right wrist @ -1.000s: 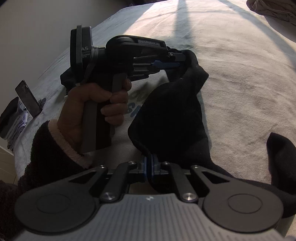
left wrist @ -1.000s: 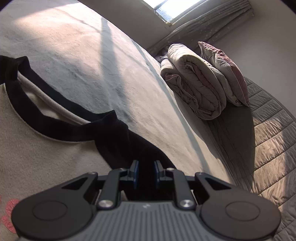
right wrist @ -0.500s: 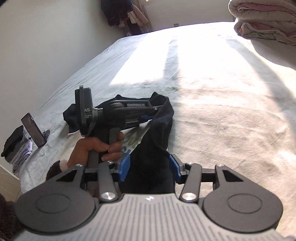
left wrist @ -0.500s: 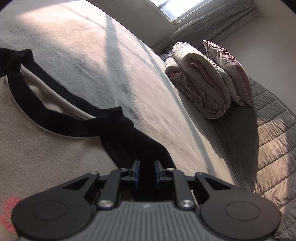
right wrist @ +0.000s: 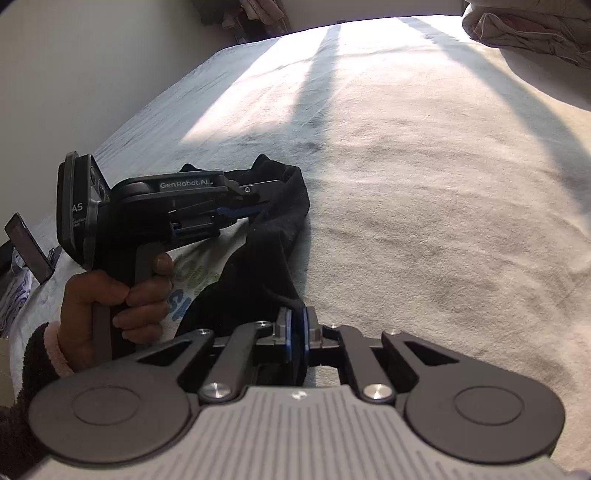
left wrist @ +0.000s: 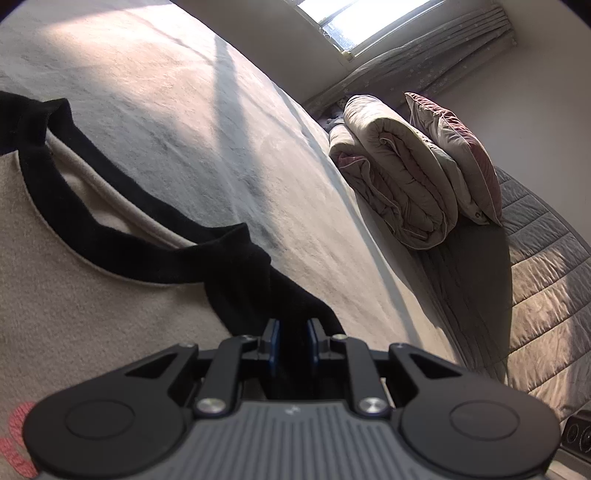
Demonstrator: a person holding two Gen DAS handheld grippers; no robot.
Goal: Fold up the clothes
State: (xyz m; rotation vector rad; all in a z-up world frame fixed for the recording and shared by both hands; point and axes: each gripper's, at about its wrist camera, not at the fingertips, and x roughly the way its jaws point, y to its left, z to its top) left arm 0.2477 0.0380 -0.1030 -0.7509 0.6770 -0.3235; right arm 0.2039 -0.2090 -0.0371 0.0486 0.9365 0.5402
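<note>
A: Left wrist view: report tool state and garment position.

B: The left gripper (left wrist: pixel 291 341) sits at lower centre of the frame, its jaws nearly together and pinching a fold of the black sleeve (left wrist: pixel 258 291). The shirt (left wrist: pixel 85 306) fills the left half of the frame: cream body, black collar band (left wrist: pixel 110 236) curving from upper left toward centre, a pink print at the lower left corner.

A: Open room around it?

B: The bed cover (left wrist: pixel 207 122) runs bare from the collar to the upper edge of the frame. At right, a rolled duvet (left wrist: pixel 399 177) with a pillow (left wrist: pixel 458 155) leaning on it lies well apart from the shirt, beside the quilted strip (left wrist: pixel 546 266) along the right edge. A window (left wrist: pixel 373 22) is at the top.

A: Right wrist view: what does it add?

B: The right gripper (right wrist: pixel 295 339) at lower centre has its pads pressed together on the lower end of the black sleeve (right wrist: pixel 266 266). The sleeve rises from there to centre left, where the left gripper (right wrist: pixel 258 210) nips its upper end. The person's hand (right wrist: pixel 114 299) grips that tool's handle at left, a dark cuffed sleeve at the wrist. A green-and-blue print shows on the shirt between hand and black sleeve.

A: Edges?

B: The bed's left edge runs diagonally at upper left against the wall. A dark phone (right wrist: pixel 29 247) stands tilted at the left edge. The bed cover (right wrist: pixel 424 184) is bare across the right half.
</note>
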